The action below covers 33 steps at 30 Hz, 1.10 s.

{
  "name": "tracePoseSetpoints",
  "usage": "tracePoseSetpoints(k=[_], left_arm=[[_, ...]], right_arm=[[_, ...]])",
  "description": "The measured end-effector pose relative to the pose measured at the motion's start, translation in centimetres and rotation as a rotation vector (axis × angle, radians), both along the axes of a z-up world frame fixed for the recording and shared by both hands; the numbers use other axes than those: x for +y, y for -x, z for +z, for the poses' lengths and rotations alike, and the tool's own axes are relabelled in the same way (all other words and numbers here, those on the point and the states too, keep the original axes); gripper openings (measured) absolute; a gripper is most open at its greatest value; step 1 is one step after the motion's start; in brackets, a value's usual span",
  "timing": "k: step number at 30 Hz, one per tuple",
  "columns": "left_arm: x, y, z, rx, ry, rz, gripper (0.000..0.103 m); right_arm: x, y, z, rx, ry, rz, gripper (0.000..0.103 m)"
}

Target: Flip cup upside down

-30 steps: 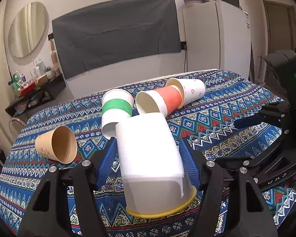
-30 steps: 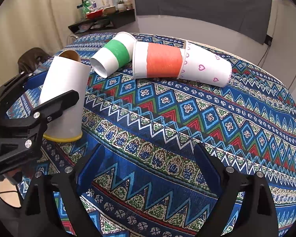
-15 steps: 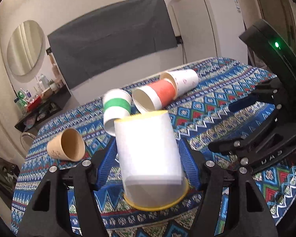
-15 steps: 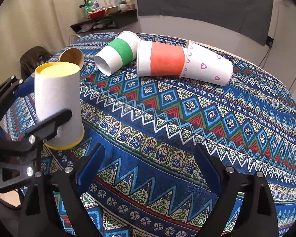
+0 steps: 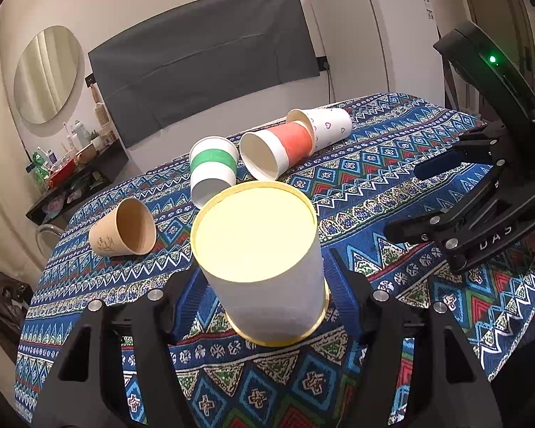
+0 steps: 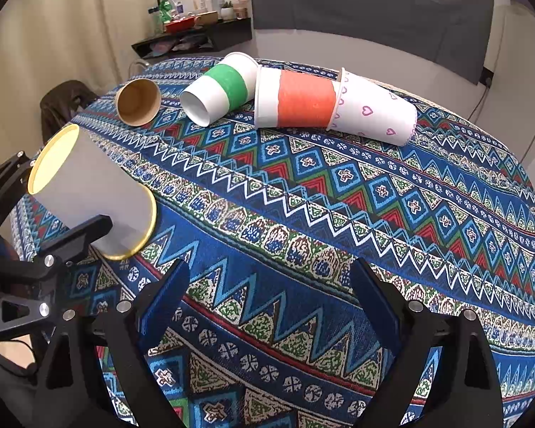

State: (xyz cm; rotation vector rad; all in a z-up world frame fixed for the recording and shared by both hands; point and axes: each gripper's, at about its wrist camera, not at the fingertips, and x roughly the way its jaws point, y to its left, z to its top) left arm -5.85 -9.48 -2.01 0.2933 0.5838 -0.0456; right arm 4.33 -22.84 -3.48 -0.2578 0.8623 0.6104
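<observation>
A white paper cup with a yellow rim (image 5: 264,271) stands upside down on the patterned tablecloth (image 5: 374,185), its yellow base facing up. My left gripper (image 5: 264,303) is shut on the cup, one blue pad on each side of its lower wall. In the right wrist view the same cup (image 6: 96,196) is at the left, held by the left gripper's black fingers (image 6: 75,239). My right gripper (image 6: 267,306) is open and empty above the cloth near the table's front edge; it also shows in the left wrist view (image 5: 481,207).
Several cups lie on their sides further back: a brown one (image 5: 125,228), a green-banded one (image 5: 212,171), a red-banded one (image 5: 278,149) nested in a white one with hearts (image 5: 324,125). A fridge (image 5: 374,42) and a cluttered shelf (image 5: 71,178) stand beyond the table.
The left gripper has turned the yellow-rimmed cup from tilted to mouth-down on the cloth, and the camera now looks down on its base. The right gripper has stayed open and nearly still.
</observation>
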Motion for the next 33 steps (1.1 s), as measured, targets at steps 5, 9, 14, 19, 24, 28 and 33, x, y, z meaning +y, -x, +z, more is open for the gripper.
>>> tracePoseSetpoints(k=[5,9,14,19,24,28,33], left_arm=[[0.0,0.9,0.0,-0.004,-0.014,-0.003,0.082],[-0.2,1.4,-0.4,-0.003,-0.017,-0.015,0.088],[0.4,1.9,-0.6,-0.017,0.016,-0.015,0.093],[1.4,3.0,-0.4,-0.068,0.043,-0.002,0.097],[2.8,4.2,-0.7,-0.095,0.080,0.027,0.097],[3.9,4.5,-1.3,-0.096,0.098,0.055,0.097],[5.0,4.8,-1.6,-0.122,0.117,0.071,0.097]], right_arm=[[-0.1,0.4,0.1,-0.008,-0.001,0.006,0.087],[-0.1,0.8,-0.3,-0.013,0.011,0.008,0.087],[-0.7,1.8,-0.5,-0.051,0.009,0.002,0.087],[-1.6,3.5,-0.6,-0.098,-0.043,-0.017,0.087],[-2.1,6.2,-0.4,-0.208,-0.078,-0.024,0.087],[-1.8,7.7,-0.2,-0.266,-0.086,0.012,0.087],[-2.1,8.1,-0.6,-0.287,-0.089,0.022,0.087]])
